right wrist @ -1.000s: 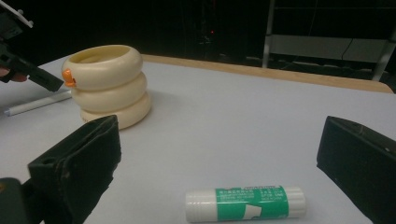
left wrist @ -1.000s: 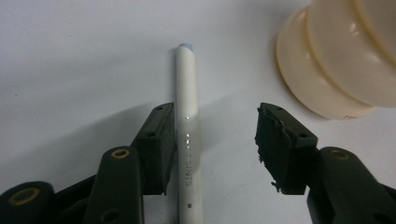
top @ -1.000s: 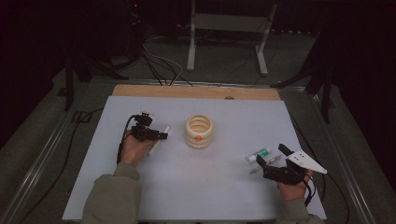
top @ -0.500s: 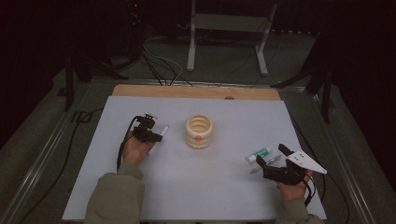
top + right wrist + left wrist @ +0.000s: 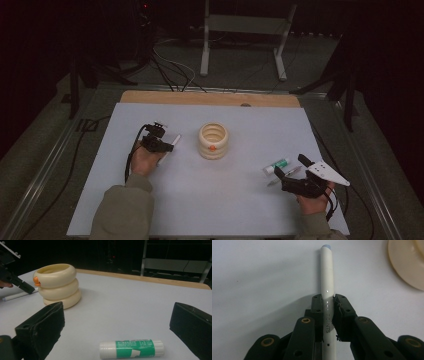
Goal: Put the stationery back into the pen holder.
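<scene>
Nearest the person, the right hand-held gripper (image 5: 289,176) hovers low with its jaws spread wide and nothing between them, and the green-and-white glue stick (image 5: 131,349) lies on its side on the worktop (image 5: 240,210) just ahead of that opening, well off to the right of the cream ringed pot (image 5: 213,140). Further in, on the other side of the pot, the left hand-held gripper (image 5: 162,146) has just clamped down, and its view settles it: both pads pinch the white pen (image 5: 327,290) across its printed barrel, with the capped tip running out ahead of the jaws and the pen lying flat on the worktop, just left of the pot. Beyond the pot the worktop runs bare to its wooden far edge. The risk here looks real: the grip sits toward one end of a long, smooth, round barrel, so on the lift the free end could sag or the pen could swivel between the pads. If it is bound for the pot, a tilted pen could catch the rim (image 5: 53,268) and knock that light stack of rings askew. The glue stick is round too, and a clumsy nudge from either jaw would likely send it rolling.
</scene>
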### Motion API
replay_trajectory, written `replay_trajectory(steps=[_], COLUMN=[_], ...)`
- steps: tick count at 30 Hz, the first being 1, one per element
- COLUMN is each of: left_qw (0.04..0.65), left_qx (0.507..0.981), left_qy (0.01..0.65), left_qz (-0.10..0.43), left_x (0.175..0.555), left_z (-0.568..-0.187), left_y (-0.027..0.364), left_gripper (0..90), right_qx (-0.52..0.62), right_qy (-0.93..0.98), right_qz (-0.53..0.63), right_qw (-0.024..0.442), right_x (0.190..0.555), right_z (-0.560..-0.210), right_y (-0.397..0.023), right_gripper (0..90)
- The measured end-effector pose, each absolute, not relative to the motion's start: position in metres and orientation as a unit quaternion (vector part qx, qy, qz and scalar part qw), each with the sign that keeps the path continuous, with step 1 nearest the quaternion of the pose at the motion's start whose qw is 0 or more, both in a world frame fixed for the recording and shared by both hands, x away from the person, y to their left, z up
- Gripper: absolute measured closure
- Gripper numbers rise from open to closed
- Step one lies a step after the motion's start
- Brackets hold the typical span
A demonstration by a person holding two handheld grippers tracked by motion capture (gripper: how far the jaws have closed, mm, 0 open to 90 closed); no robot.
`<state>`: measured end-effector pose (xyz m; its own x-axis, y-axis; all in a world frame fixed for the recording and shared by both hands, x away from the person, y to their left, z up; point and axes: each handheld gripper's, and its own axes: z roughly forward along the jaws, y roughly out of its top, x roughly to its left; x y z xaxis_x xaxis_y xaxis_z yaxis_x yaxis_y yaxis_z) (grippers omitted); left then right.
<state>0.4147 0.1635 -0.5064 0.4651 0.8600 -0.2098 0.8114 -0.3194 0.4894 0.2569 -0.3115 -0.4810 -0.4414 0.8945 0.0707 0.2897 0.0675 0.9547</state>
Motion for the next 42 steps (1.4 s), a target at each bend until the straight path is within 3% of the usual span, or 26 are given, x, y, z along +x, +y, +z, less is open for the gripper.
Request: replay_trajectory(steps=[42], left_qw=[0.408], left_qx=[0.768], left_qy=[0.492], left_qz=[0.023], left_x=[0.409], left_z=[-0.451], left_y=[0.163], left_gripper=[79.3], right_qx=[0.441], right_qy=[0.670], right_qz=[0.520], right_qw=[0.291], right_x=[0.257], right_z=[-0.481], right_y=[-0.312], right_gripper=[0.3])
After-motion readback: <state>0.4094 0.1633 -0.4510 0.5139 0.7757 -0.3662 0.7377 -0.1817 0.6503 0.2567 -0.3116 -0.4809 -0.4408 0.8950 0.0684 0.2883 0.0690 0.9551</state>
